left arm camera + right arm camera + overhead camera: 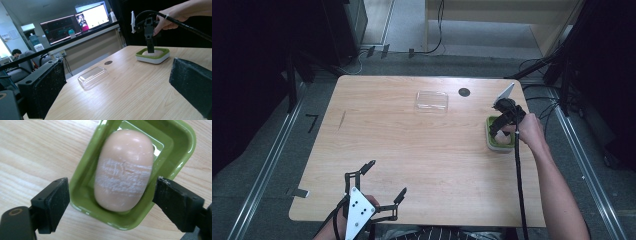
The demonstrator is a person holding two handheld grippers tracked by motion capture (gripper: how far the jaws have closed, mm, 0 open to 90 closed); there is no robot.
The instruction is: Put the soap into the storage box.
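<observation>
A pinkish oval soap bar [124,170] with a whitish scuffed band lies in a green soap dish [185,147] on the wooden table. My right gripper [112,193] hangs open right over it, one jaw on each side of the dish, with nothing between the pads. In the high view the dish [498,144] sits near the table's right edge under the right gripper [501,125]. My left gripper [386,180] stands wide open and empty at the front left edge. From the left gripper [117,87] view, the dish [153,57] is far right.
A clear plastic lid [432,100] lies at the back middle of the table [412,150], with a small black disc [464,92] just to its right. The right gripper's cable [518,180] trails back along the forearm. Desks and monitors [75,23] stand beyond the table.
</observation>
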